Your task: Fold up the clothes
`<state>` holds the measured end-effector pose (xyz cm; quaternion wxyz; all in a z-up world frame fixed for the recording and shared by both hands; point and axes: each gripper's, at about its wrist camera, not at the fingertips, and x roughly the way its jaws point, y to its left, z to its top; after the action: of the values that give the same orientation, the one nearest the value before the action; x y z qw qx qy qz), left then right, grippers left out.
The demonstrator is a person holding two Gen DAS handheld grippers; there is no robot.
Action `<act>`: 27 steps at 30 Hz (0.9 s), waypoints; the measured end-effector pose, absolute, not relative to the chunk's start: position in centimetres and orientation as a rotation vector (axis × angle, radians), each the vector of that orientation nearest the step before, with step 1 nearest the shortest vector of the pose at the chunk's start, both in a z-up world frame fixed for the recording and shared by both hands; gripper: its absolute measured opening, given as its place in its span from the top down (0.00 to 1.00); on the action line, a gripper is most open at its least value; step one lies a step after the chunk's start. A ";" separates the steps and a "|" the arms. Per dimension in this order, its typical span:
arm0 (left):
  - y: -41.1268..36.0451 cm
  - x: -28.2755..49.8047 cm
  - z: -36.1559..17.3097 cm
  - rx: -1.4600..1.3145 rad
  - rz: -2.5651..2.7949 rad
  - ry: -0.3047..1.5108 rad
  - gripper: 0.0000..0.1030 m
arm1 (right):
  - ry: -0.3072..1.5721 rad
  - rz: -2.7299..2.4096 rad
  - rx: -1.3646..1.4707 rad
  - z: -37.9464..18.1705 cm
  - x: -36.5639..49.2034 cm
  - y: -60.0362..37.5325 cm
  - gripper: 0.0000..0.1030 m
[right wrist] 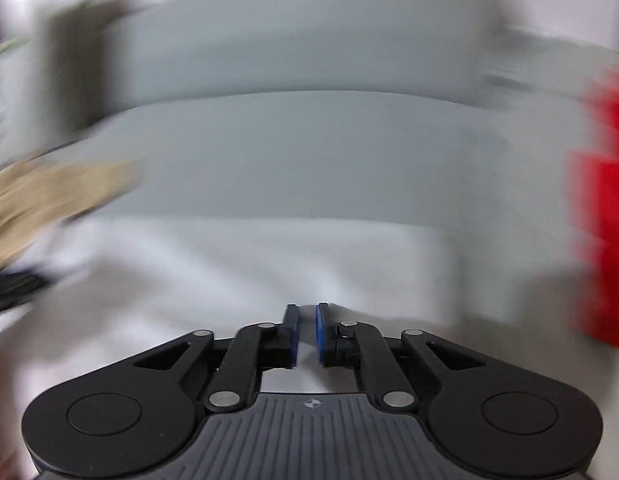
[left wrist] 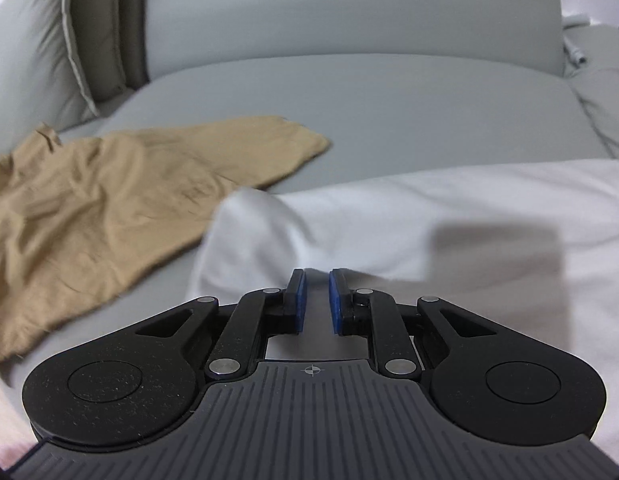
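Left gripper (left wrist: 316,298) tilts steeply down, its blue pads narrowly parted with white garment (left wrist: 449,220) cloth between them; we cannot tell whether they pinch it. Our right gripper (right wrist: 307,334), nearly closed, appears to clamp the same white cloth. A tan garment (left wrist: 109,200) lies at ten o'clock, touching its edge. Bare grey sofa cushion (left wrist: 389,112) stretches toward twelve. A blurred red item (right wrist: 605,220) sits at three.

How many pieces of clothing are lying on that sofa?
3: a tan garment on the left, a white garment in front of the grippers, and something red at the right edge, blurred. More may lie out of view.
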<state>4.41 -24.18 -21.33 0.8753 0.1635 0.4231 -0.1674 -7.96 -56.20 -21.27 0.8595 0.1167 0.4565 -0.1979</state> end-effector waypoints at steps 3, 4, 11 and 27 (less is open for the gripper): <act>-23.7 4.3 -20.1 0.334 -0.329 0.879 0.82 | 0.931 -0.500 0.342 -21.0 -10.1 -58.4 1.00; -23.5 4.2 -19.7 0.328 -0.324 0.877 0.82 | 0.901 -0.509 0.397 -20.7 -11.1 -59.1 0.92; -25.3 -2.5 -17.4 0.311 -0.490 0.871 0.81 | 0.781 -0.101 0.399 -17.8 -12.2 -52.8 0.85; -24.3 -5.4 -16.5 0.446 -0.362 0.974 0.74 | 0.813 -0.411 0.463 -16.7 -17.4 -55.2 0.82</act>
<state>-5.44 -24.30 -16.48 0.8444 0.2114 0.4613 -0.1715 -17.45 -55.18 -16.70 0.8722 0.2215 0.3892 -0.1968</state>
